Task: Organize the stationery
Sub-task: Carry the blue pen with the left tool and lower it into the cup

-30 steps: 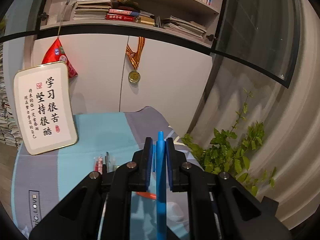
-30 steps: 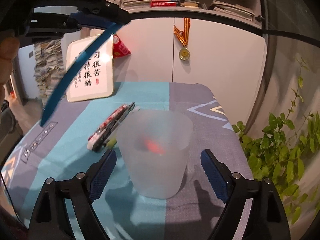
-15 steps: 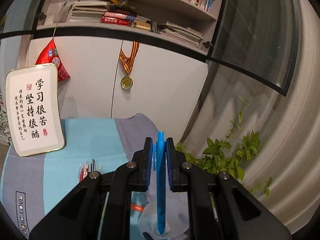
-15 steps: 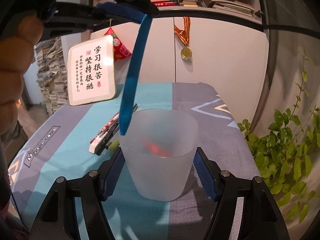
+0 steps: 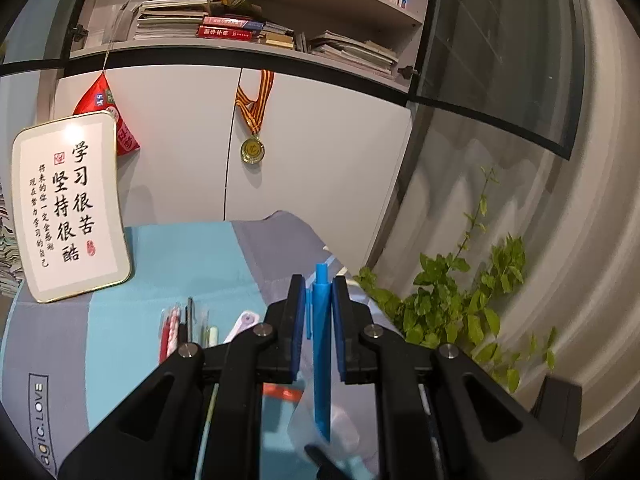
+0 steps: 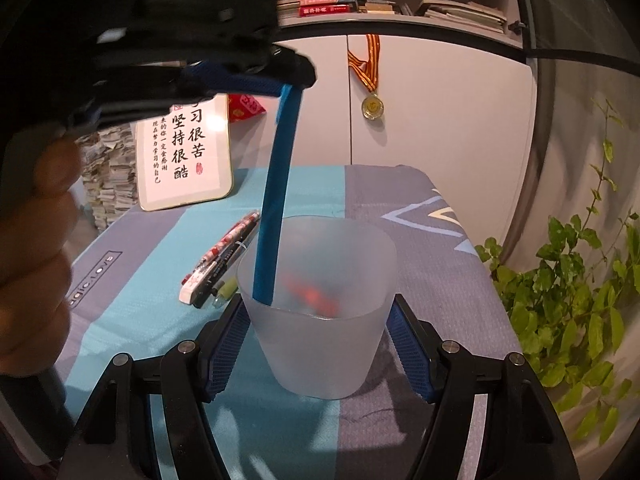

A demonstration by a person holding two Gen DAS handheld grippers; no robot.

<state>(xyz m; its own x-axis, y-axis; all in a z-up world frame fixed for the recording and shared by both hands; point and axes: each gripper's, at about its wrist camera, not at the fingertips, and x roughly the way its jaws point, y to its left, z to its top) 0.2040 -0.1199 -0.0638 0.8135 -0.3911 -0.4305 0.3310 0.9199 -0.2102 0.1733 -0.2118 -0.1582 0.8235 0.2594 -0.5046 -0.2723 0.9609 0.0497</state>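
The right gripper [image 6: 316,354] is clamped on the cup [image 6: 318,320], pads against both walls. The left gripper [image 5: 316,320] grips the blue pen [image 6: 276,196] above it; the pen's lower end sits inside the rim, apparently clear of the orange item [image 6: 316,298] at the bottom.

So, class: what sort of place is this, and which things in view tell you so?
Probably a home study: shelves of books, a medal hung on a cupboard door, and a motto plaque on the cloth-covered table with pens.
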